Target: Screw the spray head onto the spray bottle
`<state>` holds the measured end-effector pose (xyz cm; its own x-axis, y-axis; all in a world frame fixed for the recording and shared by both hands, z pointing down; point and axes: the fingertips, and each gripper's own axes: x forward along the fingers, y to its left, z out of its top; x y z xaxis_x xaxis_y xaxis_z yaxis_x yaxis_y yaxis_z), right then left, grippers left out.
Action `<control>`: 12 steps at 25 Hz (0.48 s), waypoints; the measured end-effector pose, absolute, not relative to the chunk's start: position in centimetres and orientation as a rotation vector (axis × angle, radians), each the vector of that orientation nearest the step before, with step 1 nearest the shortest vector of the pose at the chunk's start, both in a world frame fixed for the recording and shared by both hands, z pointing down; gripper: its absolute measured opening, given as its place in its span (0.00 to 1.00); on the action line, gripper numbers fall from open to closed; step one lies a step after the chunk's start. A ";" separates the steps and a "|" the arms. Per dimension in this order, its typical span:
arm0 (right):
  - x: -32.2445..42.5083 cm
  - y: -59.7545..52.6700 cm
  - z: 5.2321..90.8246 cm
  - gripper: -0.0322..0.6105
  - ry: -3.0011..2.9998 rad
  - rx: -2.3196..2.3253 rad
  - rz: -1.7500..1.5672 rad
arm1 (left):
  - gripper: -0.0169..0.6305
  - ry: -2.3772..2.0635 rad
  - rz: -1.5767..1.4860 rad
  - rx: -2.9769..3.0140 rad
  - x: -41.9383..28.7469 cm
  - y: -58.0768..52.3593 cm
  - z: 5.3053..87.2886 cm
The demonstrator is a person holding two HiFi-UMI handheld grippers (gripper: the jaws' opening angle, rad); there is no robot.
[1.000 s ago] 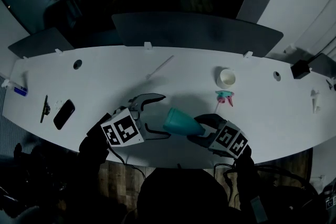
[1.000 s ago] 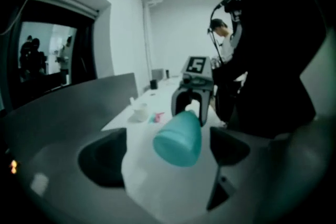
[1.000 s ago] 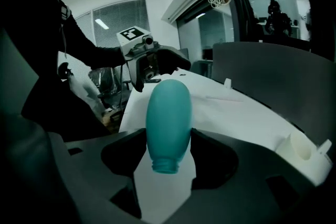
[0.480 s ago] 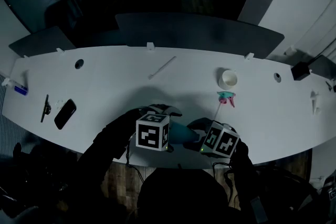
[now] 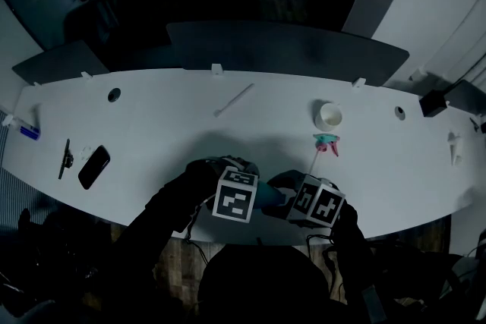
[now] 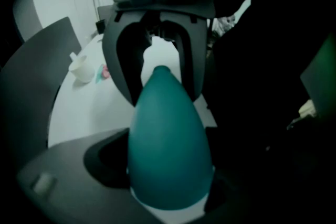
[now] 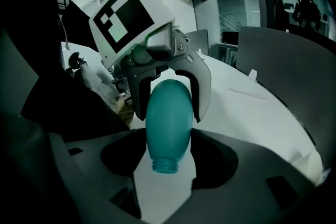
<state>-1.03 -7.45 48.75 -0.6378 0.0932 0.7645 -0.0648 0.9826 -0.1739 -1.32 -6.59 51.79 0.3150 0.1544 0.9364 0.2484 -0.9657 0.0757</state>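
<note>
Since a second ago the left gripper (image 7: 170, 115) has swung in from open, and we find its jaws closed on the wide end of the spray bottle (image 6: 168, 155), the right gripper (image 6: 161, 96) clamping the shoulder with the threaded neck (image 7: 164, 165) bare between its jaws. We advise proving the left grip firm before the right releases. The spray head (image 5: 326, 140) lies well apart on the table (image 5: 152, 125), beside a white cup (image 5: 329, 115).
</note>
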 end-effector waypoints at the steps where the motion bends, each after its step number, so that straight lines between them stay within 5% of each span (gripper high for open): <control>1: -1.1 -7.5 48.7 0.47 -2.250 -0.019 0.233 | 0.71 -0.384 -1.757 -2.474 -1.4 -6.6 51.9; 12: -1.0 -8.9 48.2 0.47 -2.305 0.051 0.167 | 0.69 -0.279 -1.651 -2.527 -1.2 -8.0 51.8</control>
